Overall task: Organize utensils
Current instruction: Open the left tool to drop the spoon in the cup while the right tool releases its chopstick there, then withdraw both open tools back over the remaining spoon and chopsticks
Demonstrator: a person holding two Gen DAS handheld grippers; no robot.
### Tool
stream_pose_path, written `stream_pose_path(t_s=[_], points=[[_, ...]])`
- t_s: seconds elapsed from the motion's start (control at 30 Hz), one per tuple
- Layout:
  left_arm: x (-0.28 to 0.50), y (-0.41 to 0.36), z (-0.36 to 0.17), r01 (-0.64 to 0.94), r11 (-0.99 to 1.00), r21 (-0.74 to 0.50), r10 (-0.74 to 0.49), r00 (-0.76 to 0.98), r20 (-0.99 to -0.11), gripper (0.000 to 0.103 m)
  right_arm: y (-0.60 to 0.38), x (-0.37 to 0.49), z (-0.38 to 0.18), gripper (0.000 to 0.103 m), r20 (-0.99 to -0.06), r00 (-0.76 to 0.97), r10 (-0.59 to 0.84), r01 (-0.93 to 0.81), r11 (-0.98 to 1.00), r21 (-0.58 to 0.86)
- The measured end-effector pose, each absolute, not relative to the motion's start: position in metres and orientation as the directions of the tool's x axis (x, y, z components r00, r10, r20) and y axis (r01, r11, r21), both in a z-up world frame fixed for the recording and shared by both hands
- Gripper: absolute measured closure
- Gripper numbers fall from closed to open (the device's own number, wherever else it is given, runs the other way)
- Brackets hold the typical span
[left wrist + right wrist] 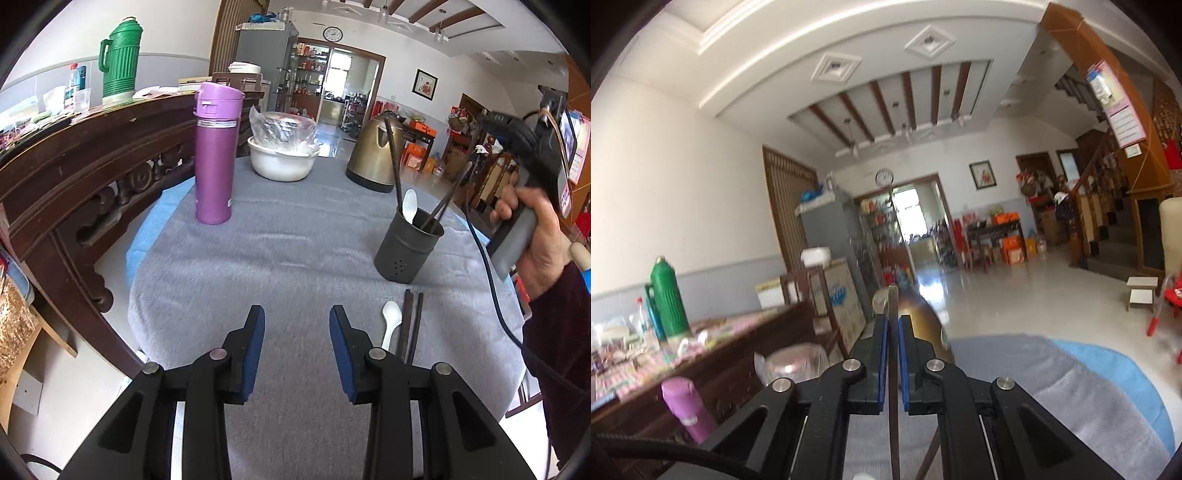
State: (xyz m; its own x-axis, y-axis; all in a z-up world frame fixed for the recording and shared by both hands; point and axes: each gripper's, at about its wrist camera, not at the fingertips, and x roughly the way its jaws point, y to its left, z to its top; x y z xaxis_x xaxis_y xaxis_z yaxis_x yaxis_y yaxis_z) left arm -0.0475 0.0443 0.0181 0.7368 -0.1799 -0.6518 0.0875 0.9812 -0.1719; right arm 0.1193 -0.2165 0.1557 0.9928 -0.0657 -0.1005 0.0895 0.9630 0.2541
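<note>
1. The left gripper [297, 325] points downward at a slant, its jaws standing partly apart with nothing between the blue pads.
2. The right gripper [893, 328] points almost level, jaws closed on a thin dark chopstick [894, 299] that sticks out beyond the tips.
3. The right hand [532, 236] wraps the grey handle of its gripper, raised at the right, with a dark sleeve [561, 332] below the wrist.

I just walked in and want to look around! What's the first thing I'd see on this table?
Probably the tall purple flask standing on the grey cloth toward the left. To the right stands a dark holder with a white spoon and chopsticks poking out, and nearer the camera another white spoon and two dark chopsticks lie flat. The right gripper pinches one chopstick.
</note>
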Motion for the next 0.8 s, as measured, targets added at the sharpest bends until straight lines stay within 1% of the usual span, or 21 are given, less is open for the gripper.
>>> stream_pose_path(t_s=[0.13, 0.2, 0.23, 0.27, 0.3, 0.37, 0.47, 0.53, 0.6, 0.63, 0.67, 0.8], points=[[-0.045, 0.046, 0.019, 0.078, 0.983, -0.163, -0.168, 0.733, -0.66, 0.066, -0.229, 0.109, 0.145, 0.094, -0.157, 0.988, -0.007, 0.052, 0.956, 0.288], [-0.042, 0.044, 0.02, 0.079, 0.985, -0.154, -0.162, 0.729, -0.665, 0.066, -0.239, 0.098, 0.141, 0.085, -0.185, 0.982, 0.029, 0.033, 0.947, 0.319], [-0.041, 0.042, 0.02, 0.082, 0.985, -0.15, -0.162, 0.726, -0.669, 0.066, -0.246, 0.091, 0.138, 0.069, -0.194, 0.98, 0.045, 0.023, 0.941, 0.337], [-0.04, 0.039, 0.02, 0.085, 0.986, -0.144, -0.161, 0.722, -0.673, 0.066, -0.256, 0.081, 0.134, 0.043, -0.196, 0.979, 0.056, 0.017, 0.936, 0.351], [-0.039, 0.037, 0.02, 0.087, 0.986, -0.14, -0.159, 0.721, -0.675, 0.065, -0.265, 0.07, 0.132, 0.034, -0.186, 0.981, 0.061, 0.012, 0.93, 0.368], [-0.037, 0.031, 0.021, 0.091, 0.988, -0.127, -0.153, 0.714, -0.683, 0.062, -0.276, 0.039, 0.122, 0.033, -0.147, 0.989, 0.033, 0.026, 0.924, 0.383], [-0.034, 0.017, 0.02, 0.104, 0.989, -0.109, -0.151, 0.703, -0.695, 0.06, -0.297, 0.01, 0.108, 0.037, -0.167, 0.986, 0.018, 0.049, 0.922, 0.385], [-0.033, 0.007, 0.019, 0.119, 0.988, -0.099, -0.155, 0.691, -0.706, 0.056, -0.309, -0.003, 0.092, 0.043, -0.223, 0.974, 0.034, 0.053, 0.925, 0.375], [-0.03, -0.006, 0.016, 0.132, 0.987, -0.09, -0.156, 0.675, -0.721, 0.054, -0.318, -0.012, 0.074, 0.046, -0.306, 0.95, 0.065, 0.056, 0.926, 0.373], [-0.029, -0.01, 0.014, 0.135, 0.987, -0.091, -0.158, 0.666, -0.729, 0.054, -0.323, -0.019, 0.066, 0.05, -0.332, 0.94, 0.081, 0.056, 0.922, 0.382], [-0.027, -0.015, 0.012, 0.14, 0.985, -0.097, -0.166, 0.651, -0.741, 0.053, -0.329, -0.027, 0.057, 0.052, -0.354, 0.93, 0.098, 0.054, 0.917, 0.396], [-0.023, -0.025, 0.004, 0.139, 0.984, -0.111, -0.174, 0.614, -0.77, 0.053, -0.339, -0.049, 0.025, 0.053, -0.44, 0.881, 0.173, 0.056, 0.886, 0.46]])
